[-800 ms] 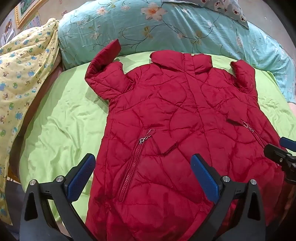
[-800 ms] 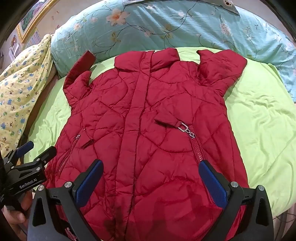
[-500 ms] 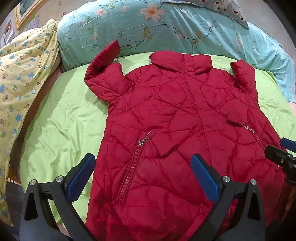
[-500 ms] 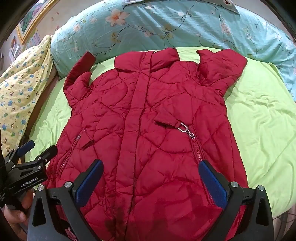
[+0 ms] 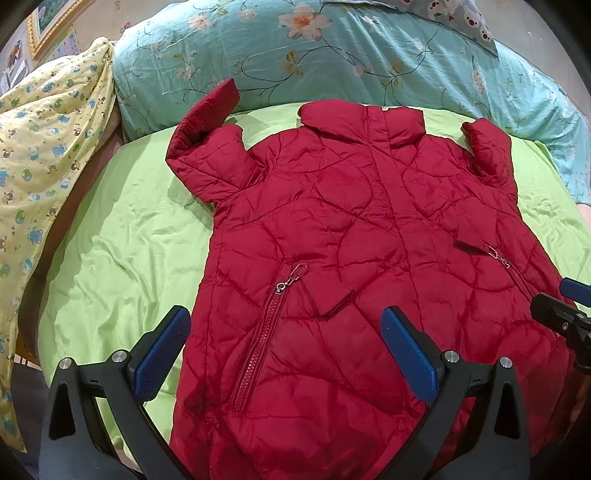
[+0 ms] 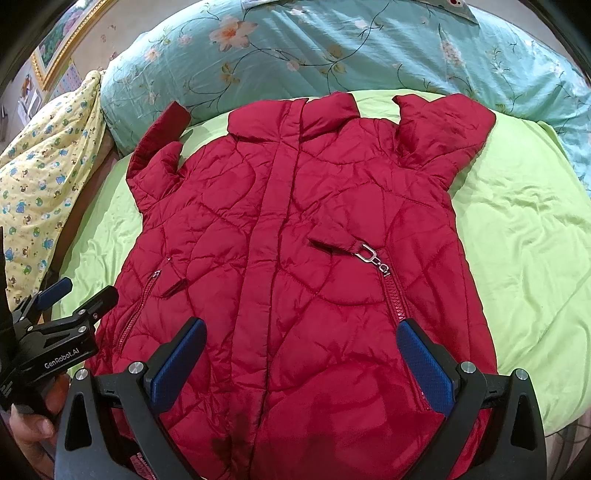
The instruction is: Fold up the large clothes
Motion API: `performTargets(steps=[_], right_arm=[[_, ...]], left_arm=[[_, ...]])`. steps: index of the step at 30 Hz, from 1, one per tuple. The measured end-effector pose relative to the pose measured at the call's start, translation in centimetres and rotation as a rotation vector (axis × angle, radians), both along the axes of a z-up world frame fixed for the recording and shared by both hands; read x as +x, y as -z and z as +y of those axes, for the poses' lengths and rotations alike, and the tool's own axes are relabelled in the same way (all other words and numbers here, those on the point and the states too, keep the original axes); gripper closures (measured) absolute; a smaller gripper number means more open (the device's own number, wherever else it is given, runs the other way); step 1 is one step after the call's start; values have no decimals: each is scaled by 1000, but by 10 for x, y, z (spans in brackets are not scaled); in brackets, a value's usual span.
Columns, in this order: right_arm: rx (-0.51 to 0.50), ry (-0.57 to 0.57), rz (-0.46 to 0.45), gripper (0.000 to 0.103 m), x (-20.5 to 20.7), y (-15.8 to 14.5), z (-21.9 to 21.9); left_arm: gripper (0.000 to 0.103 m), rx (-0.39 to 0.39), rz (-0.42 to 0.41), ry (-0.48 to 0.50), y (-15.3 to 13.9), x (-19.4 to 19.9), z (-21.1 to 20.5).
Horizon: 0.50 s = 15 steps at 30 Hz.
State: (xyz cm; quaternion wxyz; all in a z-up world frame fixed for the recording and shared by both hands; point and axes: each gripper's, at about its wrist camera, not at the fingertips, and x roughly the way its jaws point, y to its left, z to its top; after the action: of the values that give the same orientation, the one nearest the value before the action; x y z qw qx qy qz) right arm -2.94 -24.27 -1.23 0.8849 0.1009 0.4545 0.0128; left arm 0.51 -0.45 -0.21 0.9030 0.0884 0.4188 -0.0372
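A red quilted jacket (image 5: pixel 369 240) lies spread flat, front up, on a green sheet (image 5: pixel 122 236), collar toward the pillows. It also shows in the right wrist view (image 6: pixel 295 240). Both sleeves are bent upward beside the collar. My left gripper (image 5: pixel 286 345) is open and empty, hovering over the jacket's lower left part, near its left pocket zipper (image 5: pixel 258 339). My right gripper (image 6: pixel 301 356) is open and empty over the lower right part, near the right pocket zipper (image 6: pixel 395 288). Each gripper appears at the edge of the other's view: the right one (image 5: pixel 565 314) and the left one (image 6: pixel 70 299).
A teal floral pillow (image 5: pixel 332 55) lies along the far side of the bed. A yellow printed blanket (image 5: pixel 40 147) is bunched at the left. The green sheet (image 6: pixel 524 240) is bare to the right of the jacket. Framed pictures (image 5: pixel 48 22) hang at far left.
Both grippers have hardly moved; the view shifts very slightly. The jacket lies as before.
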Motion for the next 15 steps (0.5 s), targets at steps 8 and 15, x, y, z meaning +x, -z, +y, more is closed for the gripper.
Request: performTargets(steps=[8, 15], right_arm=[[17, -2, -7, 0, 2, 0, -1], [19, -4, -18, 0, 4, 0, -1]], left_arm=[[0, -3, 15, 0, 4, 5, 0], [0, -5, 76, 2, 7, 11, 0]])
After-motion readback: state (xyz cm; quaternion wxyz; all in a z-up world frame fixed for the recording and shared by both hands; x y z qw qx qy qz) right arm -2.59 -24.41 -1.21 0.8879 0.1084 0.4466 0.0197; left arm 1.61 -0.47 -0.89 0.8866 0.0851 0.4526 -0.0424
